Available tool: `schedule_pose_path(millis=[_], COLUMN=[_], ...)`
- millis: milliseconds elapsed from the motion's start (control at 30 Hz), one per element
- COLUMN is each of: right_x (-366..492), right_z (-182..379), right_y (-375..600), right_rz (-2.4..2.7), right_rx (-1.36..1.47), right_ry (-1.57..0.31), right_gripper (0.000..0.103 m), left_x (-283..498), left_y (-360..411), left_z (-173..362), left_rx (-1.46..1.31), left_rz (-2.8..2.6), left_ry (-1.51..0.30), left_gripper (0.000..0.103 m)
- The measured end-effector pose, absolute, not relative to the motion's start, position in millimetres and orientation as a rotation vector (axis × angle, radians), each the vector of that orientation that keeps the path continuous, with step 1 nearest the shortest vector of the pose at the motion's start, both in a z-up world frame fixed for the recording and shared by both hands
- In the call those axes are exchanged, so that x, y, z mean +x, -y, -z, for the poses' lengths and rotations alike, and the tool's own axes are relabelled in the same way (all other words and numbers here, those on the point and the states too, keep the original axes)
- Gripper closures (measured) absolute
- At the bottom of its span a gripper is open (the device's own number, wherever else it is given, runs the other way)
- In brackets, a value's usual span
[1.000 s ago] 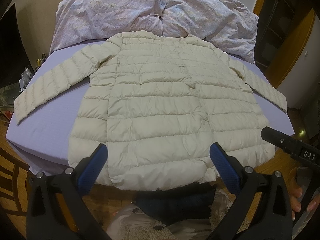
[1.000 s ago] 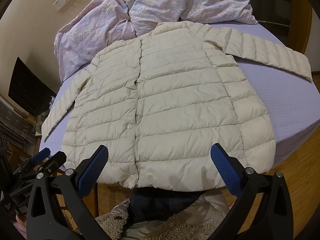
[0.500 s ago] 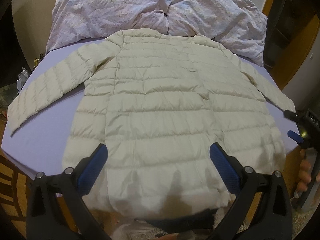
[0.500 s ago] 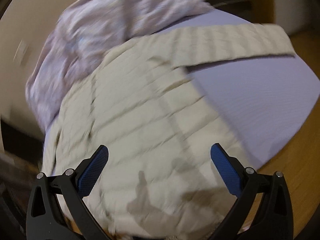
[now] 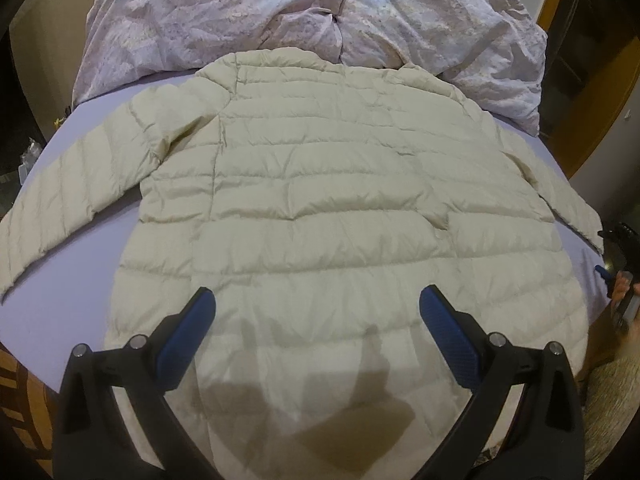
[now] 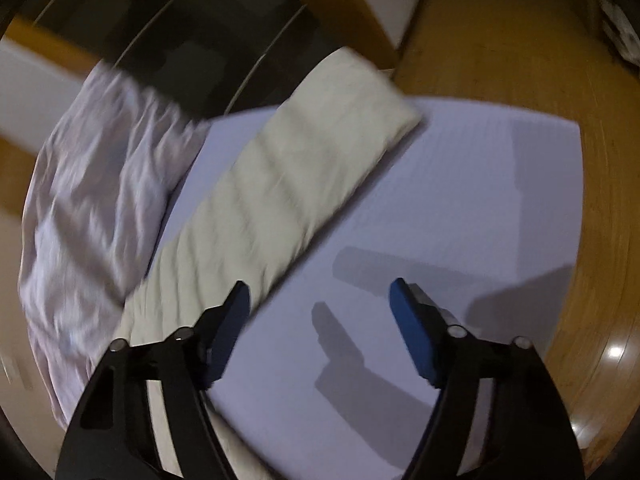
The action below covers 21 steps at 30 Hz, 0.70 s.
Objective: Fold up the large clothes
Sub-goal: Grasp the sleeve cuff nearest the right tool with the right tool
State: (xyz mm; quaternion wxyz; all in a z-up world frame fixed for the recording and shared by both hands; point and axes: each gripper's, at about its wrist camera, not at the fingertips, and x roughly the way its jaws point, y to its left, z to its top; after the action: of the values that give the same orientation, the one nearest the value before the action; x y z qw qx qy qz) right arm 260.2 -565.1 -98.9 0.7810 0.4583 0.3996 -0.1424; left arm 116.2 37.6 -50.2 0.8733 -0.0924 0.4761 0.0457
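1. Cream quilted jacket (image 5: 320,208) lies flat across the lavender bed (image 5: 68,296), collar toward the rumpled floral duvet (image 5: 280,12), both sleeves spread wide.
2. Your left gripper (image 5: 316,312) hovers above the jacket's hem, jaws spread apart and holding nothing. Over the last second it has moved in closer over the hem.
3. Your right gripper (image 6: 320,304) has swung away from the jacket's body to its right sleeve (image 6: 288,184). Its jaws are spread, empty, beside the sleeve and over bare sheet.
4. The right view is motion-blurred, so the swing is likely unfinished.
5. This suggests folding starts with that sleeve, brought inward across the jacket. No fold is made yet.
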Motion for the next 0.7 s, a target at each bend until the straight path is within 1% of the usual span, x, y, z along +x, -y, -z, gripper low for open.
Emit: schedule_pose_path(millis=[133,200,267,400,433,467,500,533,567,700], right_x=[277,284,290,297,299,301,305,308,310,320], right_z=[110,111,112,112,112,113,114,114,115,103], right_y=[590,599,607,622,624,625,626,626,625,614], right_rz=[0.349,0.374,0.406,0.461,0.474,0.493,0.507,0.522,0.529,0.513], right_rx=[1.080,1.088,1.084,1.065,1.061,1.047,1.031,1.004,0.982,0.872], right_ry=[-0.835,-0.823,-0.809,-0.796,-0.799,-0.808,-0.816,-0.829,-0.836,-0.848], right_gripper=[0.043,0.046,0.052,0.059,0.065,0.077,0.083,0.091,0.095,0.098], left_x=[123,125,126,128,129,129,130,130,130,130], left_y=[-41,-42,-43,-46,-48,-49,-50,-51,-53,-60], left_z=[55,57,59,60,60,61,61,61,61,61], left_rx=[-0.198,-0.196,-0.195,-0.196,-0.195,-0.195,-0.195,-0.196,-0.197,-0.188], left_rz=[-0.094,-0.096,-0.101,-0.110,-0.114,-0.118,-0.122,-0.125,-0.129,-0.159], left_ry=[-1.007,-1.010,-1.009,-1.005,-1.003,-1.000,-0.998,-0.998,-0.996,-0.987], left_gripper=[0.002,0.002,0.002,0.002,0.002,0.002,0.002,0.002,0.002,0.002])
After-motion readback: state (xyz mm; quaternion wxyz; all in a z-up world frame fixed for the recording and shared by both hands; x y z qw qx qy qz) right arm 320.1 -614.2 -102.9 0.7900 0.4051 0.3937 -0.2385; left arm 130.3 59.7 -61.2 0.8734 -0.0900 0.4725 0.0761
